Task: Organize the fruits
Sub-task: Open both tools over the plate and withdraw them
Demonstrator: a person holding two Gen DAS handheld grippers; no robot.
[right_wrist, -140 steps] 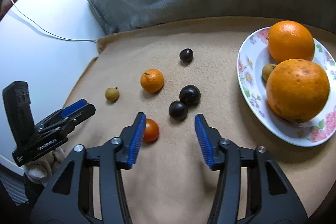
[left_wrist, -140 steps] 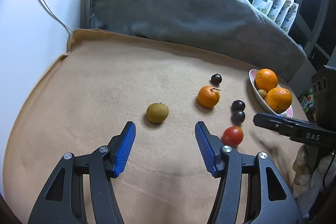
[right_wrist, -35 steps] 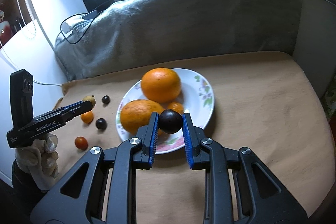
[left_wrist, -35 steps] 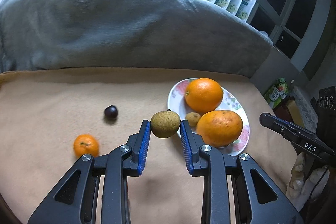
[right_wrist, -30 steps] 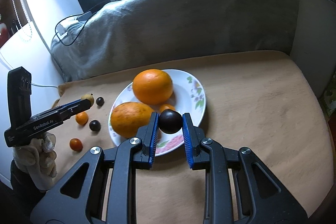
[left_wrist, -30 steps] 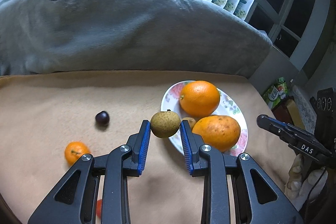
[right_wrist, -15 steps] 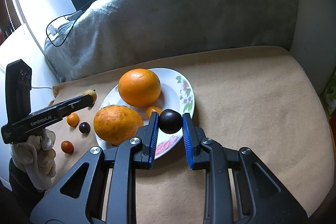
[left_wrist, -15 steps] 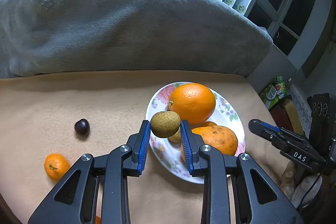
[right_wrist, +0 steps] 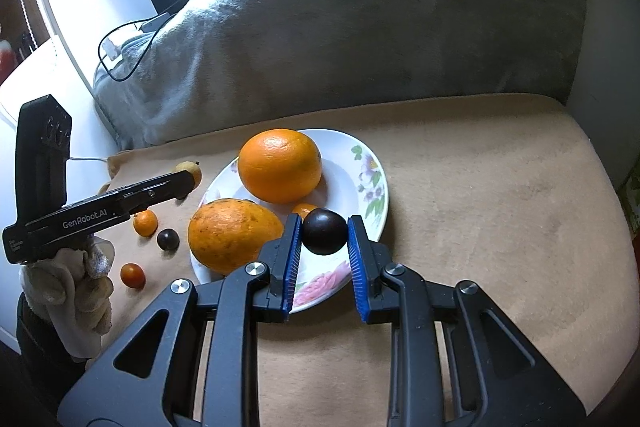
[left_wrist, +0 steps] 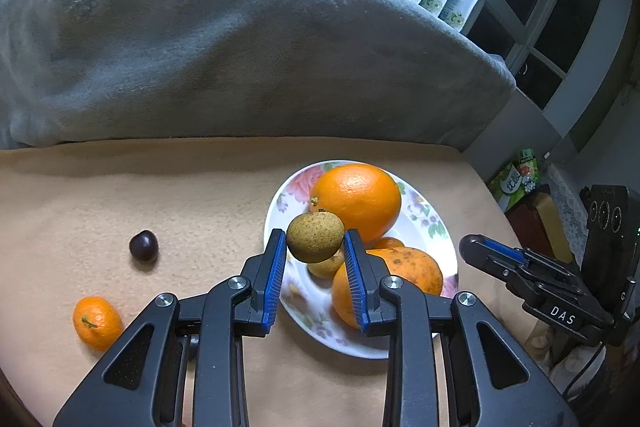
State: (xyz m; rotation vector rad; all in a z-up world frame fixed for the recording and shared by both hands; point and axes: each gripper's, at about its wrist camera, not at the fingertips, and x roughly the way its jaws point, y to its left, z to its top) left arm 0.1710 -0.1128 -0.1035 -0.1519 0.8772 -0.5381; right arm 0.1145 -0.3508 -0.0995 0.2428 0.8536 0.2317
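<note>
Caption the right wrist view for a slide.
Right gripper holds a dark plum over the floral plate of oranges.

left gripper (left_wrist: pixel 315 259): black frame, blue ribbed pads, silver screws, "GenRobot.AI" lettering | right gripper (right_wrist: pixel 324 245): same build, "DAS" marking | left hand (right_wrist: pixel 76 291): cream knit glove

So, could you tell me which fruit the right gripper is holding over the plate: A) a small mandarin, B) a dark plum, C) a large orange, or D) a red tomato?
B: the right gripper is shut on a dark plum above the plate.
</note>
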